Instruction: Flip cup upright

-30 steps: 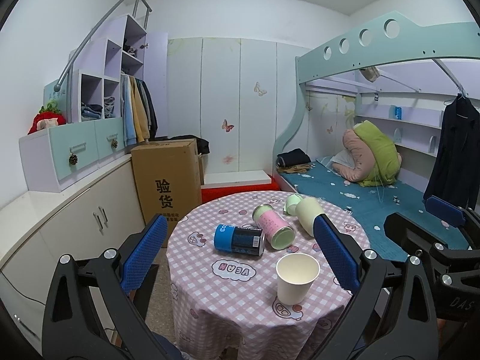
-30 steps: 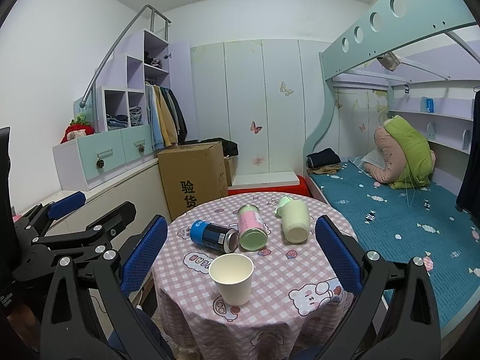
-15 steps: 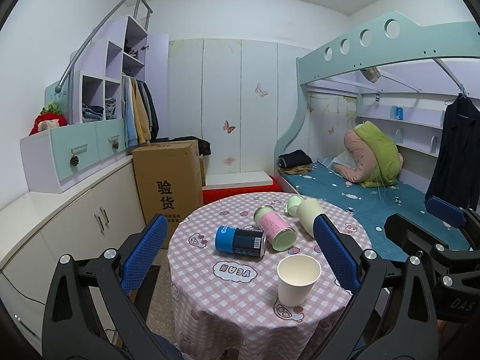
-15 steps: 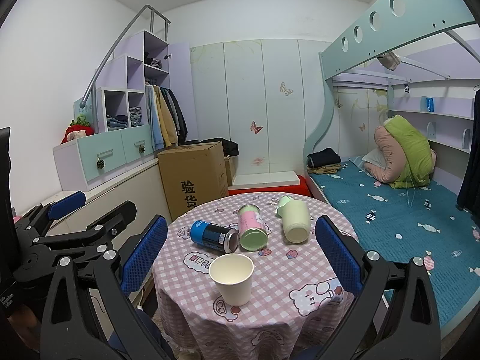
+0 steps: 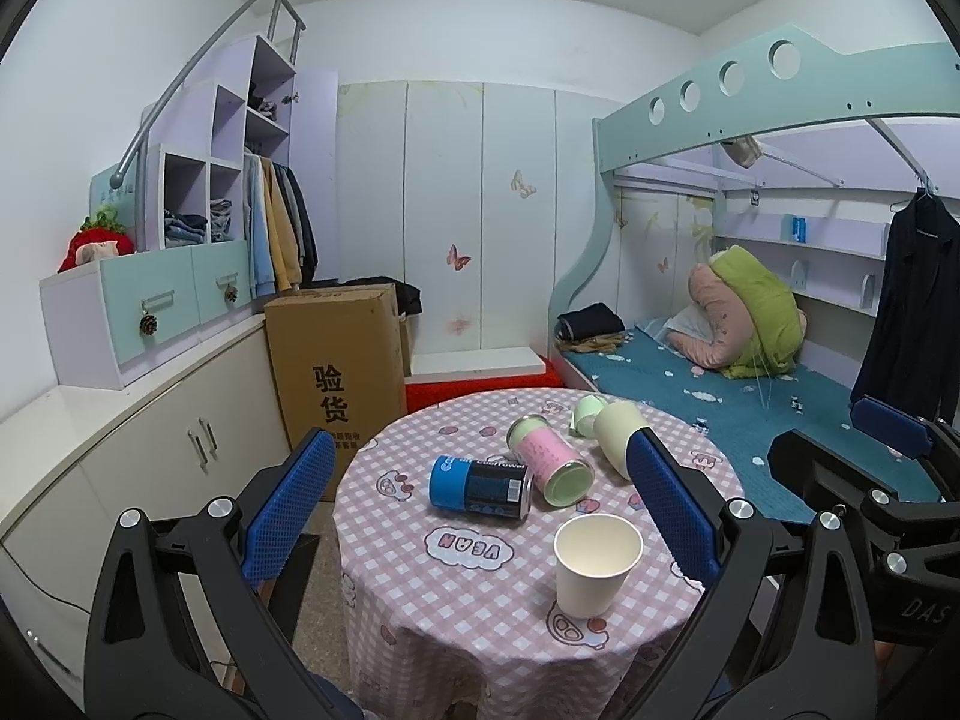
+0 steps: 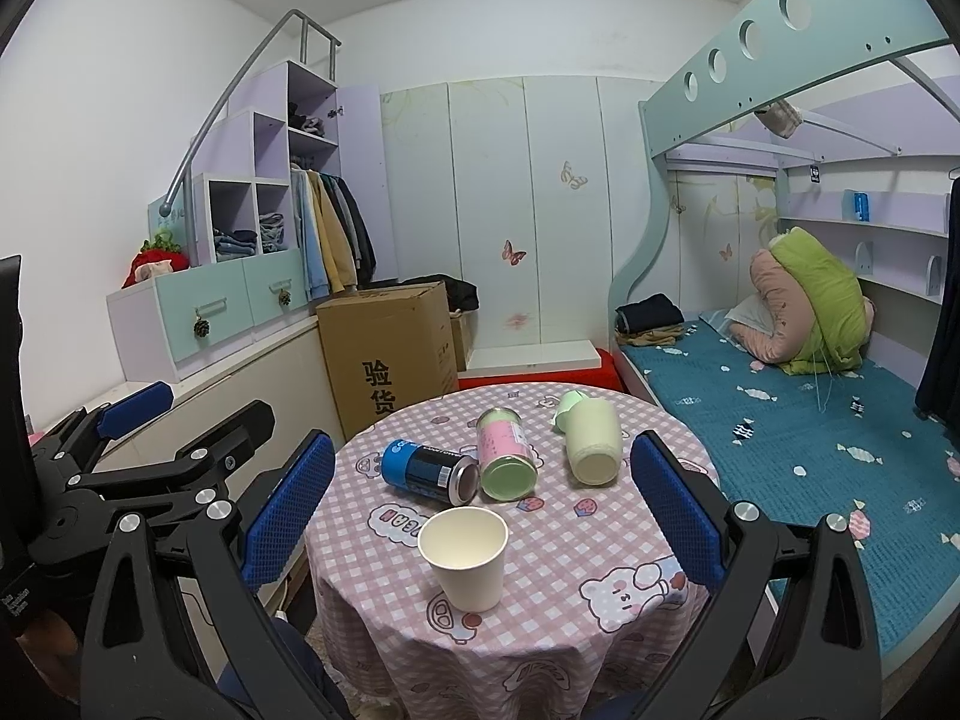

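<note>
The cup [image 5: 597, 564] looks like matt paper. The can [image 5: 480, 481] is shiny metal. Soft checked cloth [image 5: 468, 600] covers the table.

In the left wrist view, the blue pad of the left gripper [image 5: 480, 516] at 3 o'clock covers the lower part of the pale green cup [image 5: 618, 429] that lies on its side. The small mint piece [image 5: 587, 412] behind this cup is half hidden, so I cannot tell what it is. The front of the desk [image 6: 540, 630] is cut off by the bottom edge. The print on the blue can [image 6: 429, 470] is too small to read fully.
</note>
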`<state>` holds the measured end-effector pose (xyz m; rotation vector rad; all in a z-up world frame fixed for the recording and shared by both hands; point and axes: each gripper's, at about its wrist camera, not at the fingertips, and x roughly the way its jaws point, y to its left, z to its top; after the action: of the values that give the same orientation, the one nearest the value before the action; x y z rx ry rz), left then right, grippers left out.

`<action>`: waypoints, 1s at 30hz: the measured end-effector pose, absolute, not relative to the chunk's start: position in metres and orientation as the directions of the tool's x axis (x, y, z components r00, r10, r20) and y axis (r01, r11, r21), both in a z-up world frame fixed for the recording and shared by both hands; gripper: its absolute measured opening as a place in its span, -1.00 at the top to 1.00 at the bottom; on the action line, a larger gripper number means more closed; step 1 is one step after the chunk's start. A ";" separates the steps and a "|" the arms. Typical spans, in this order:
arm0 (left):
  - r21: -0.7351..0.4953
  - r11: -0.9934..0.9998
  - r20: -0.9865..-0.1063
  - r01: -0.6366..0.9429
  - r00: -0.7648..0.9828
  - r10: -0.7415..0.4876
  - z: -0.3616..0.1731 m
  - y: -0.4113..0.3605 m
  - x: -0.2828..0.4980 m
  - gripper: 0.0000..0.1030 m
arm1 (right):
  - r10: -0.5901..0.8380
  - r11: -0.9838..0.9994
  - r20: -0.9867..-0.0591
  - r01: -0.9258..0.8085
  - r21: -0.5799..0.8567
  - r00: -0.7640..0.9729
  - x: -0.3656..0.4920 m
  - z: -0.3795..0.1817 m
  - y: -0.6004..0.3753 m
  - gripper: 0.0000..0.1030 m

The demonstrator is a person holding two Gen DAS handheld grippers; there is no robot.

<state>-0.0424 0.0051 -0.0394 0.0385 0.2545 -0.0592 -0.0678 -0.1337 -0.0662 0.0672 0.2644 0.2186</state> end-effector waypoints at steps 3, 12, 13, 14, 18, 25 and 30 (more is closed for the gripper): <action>0.031 0.997 -0.254 0.065 0.966 -0.055 -0.040 0.005 -0.042 -0.90 | 0.223 0.974 -0.253 -0.205 0.095 0.941 -0.068 -0.066 -0.134 -0.85; 0.038 0.997 -0.255 0.060 0.966 -0.048 -0.043 0.005 -0.040 -0.90 | 0.226 0.973 -0.258 -0.207 0.099 0.939 -0.068 -0.066 -0.133 -0.85; 0.039 0.997 -0.254 0.059 0.966 -0.047 -0.043 0.005 -0.040 -0.90 | 0.226 0.973 -0.259 -0.207 0.099 0.939 -0.068 -0.066 -0.133 -0.85; 0.040 0.997 -0.255 0.058 0.966 -0.046 -0.043 0.004 -0.039 -0.90 | 0.226 0.973 -0.259 -0.207 0.100 0.939 -0.068 -0.067 -0.133 -0.85; 0.041 0.997 -0.256 0.058 0.966 -0.046 -0.045 0.004 -0.038 -0.90 | 0.226 0.973 -0.264 -0.206 0.103 0.938 -0.063 -0.066 -0.131 -0.85; 0.041 0.997 -0.255 0.059 0.966 -0.046 -0.044 0.004 -0.038 -0.90 | 0.226 0.973 -0.267 -0.205 0.105 0.937 -0.061 -0.067 -0.131 -0.85; 0.040 0.997 -0.256 0.059 0.965 -0.047 -0.044 0.004 -0.038 -0.90 | 0.225 0.973 -0.271 -0.203 0.107 0.936 -0.060 -0.069 -0.129 -0.85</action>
<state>-0.0379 0.0044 -0.0442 0.0473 0.2581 -0.0533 -0.0595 -0.1294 -0.0692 0.0776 0.2855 0.2192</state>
